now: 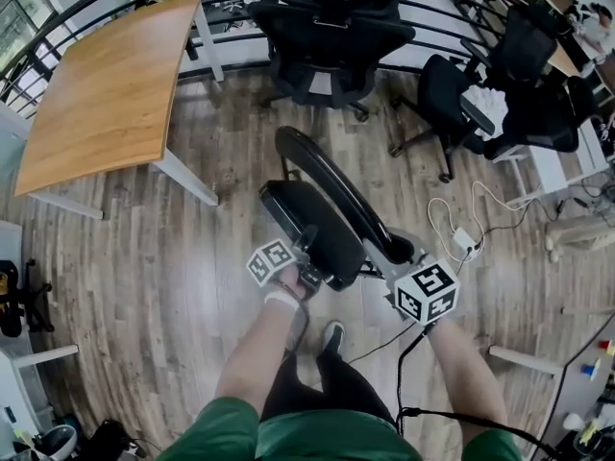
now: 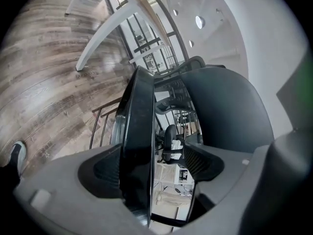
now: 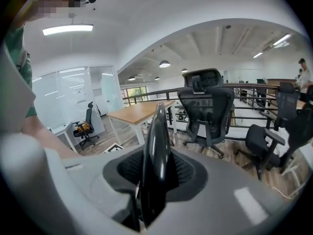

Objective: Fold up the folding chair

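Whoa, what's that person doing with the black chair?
A person is folding a black folding chair with two handheld grippers. The right gripper is clamped on the edge of its back. The edge of the seat sits between the jaws of the left gripper, against one pad only. Seat and back aren't flat together yet.

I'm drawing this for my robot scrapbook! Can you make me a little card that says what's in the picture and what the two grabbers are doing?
Main thing: black folding chair, looks partly folded, over wooden floor
Left gripper: jaws round a chair edge, gap on one side
Right gripper: clamped on a thin chair edge
Nearby: wooden table, black office chairs
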Demonstrator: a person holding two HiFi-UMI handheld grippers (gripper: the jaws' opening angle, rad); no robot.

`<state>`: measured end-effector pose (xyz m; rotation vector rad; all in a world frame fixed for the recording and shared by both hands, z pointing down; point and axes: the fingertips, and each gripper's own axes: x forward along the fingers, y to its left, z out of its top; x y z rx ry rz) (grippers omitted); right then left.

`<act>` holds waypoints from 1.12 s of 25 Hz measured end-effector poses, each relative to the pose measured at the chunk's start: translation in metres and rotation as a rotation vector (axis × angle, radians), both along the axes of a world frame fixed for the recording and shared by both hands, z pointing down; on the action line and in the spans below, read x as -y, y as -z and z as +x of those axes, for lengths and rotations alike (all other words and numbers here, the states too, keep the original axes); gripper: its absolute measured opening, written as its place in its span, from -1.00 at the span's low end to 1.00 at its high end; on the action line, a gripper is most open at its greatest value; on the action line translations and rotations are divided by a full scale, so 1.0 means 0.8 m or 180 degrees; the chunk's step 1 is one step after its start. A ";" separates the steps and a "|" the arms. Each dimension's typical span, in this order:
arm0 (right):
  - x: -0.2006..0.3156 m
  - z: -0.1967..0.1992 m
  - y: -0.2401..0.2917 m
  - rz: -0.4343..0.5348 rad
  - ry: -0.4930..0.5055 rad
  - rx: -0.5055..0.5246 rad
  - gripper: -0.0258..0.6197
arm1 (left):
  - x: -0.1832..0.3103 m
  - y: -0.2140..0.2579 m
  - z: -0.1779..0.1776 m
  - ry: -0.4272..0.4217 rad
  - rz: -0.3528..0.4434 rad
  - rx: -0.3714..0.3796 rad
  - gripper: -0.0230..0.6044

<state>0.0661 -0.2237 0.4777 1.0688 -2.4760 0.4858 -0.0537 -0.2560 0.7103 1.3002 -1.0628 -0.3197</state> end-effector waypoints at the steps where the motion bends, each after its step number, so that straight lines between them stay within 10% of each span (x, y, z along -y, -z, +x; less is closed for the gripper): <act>1: -0.001 0.000 0.002 0.0003 0.0003 -0.0025 -0.57 | 0.004 0.005 0.007 -0.0006 -0.0005 0.0006 0.28; 28: 0.027 0.028 0.017 0.0141 -0.0083 -0.0194 -0.60 | 0.101 0.058 0.116 -0.0053 0.0124 -0.0132 0.28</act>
